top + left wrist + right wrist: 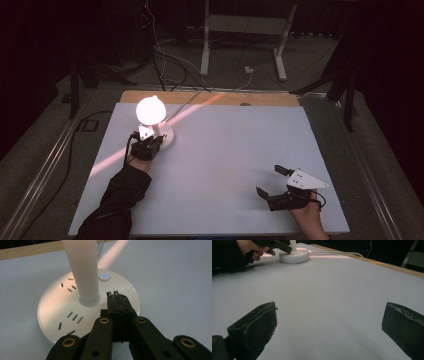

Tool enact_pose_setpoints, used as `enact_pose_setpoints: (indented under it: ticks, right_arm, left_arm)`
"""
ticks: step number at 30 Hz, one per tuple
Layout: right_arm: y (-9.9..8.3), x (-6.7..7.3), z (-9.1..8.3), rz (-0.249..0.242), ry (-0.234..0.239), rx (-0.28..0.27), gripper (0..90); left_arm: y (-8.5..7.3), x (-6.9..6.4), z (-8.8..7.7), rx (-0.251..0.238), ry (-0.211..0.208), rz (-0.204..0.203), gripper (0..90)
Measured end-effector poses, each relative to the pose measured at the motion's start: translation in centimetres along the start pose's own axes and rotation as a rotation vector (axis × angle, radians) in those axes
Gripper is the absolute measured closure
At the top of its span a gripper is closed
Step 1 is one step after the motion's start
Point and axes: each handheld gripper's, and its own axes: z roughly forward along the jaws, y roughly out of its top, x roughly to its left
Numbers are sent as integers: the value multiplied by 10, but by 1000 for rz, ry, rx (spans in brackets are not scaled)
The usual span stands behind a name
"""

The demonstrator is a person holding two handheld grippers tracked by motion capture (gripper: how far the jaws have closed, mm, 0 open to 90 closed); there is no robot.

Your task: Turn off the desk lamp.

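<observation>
Lamp button [104, 276]: glowed blue just beyond the left gripper [115, 295], whose jaws were shut and empty
Advice: press straight down, lightly
Right gripper [329, 322]: gaped wide, empty

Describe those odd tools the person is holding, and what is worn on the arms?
Each hand carries a black two-jaw tool. The left gripper has flat black link arms with brass-ringed holes and ribbed pads. The right gripper has blocky black jaws. Each carries a pale three-cornered plate on top, and a dark cable trails from each. The left arm wears a black sleeve; the right hand shows no sleeve.
</observation>
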Motion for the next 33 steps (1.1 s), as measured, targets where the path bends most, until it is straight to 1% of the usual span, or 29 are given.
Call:
enact_pose_setpoints:
  ticks: [1, 5, 7, 8, 12, 16, 21, 25, 28, 33]
  right_arm:
    - [0, 0, 0, -1, -1, 4, 0]
    - [0, 1, 0, -2, -1, -1, 0]
    - [0, 1, 0, -2, -1, 0, 0]
    - [0, 1, -1, -3, -1, -2, 0]
    - [0, 0, -1, 2, 0, -5, 0]
    - [0, 0, -1, -1, 0, -4, 0]
    - [1, 1, -1, -2, -1, -5, 0]
    - [0, 0, 0, -2, -2, -1, 0]
    - [0, 0, -1, 1, -1, -5, 0]
    - [0, 0, -1, -2, -1, -5, 0]
  left_arm:
    - [0, -2, 0, 0, 13, 13, 900]
    - [1, -1, 0, 8, 14, 11, 900]
    - [0, -1, -1, -4, 12, 14, 900]
    - [3, -1, -3, -8, 0, 11, 900]
    - [11, 1, -14, -50, -11, -4, 900]
    - [14, 0, -18, -61, -18, -4, 900]
    - [15, -1, -18, -60, -24, 0, 900]
    - [14, 0, -17, -54, -20, 8, 900]
    - [13, 1, -16, -51, -18, -1, 900]
    - [10, 1, -13, -40, -16, 9, 900]
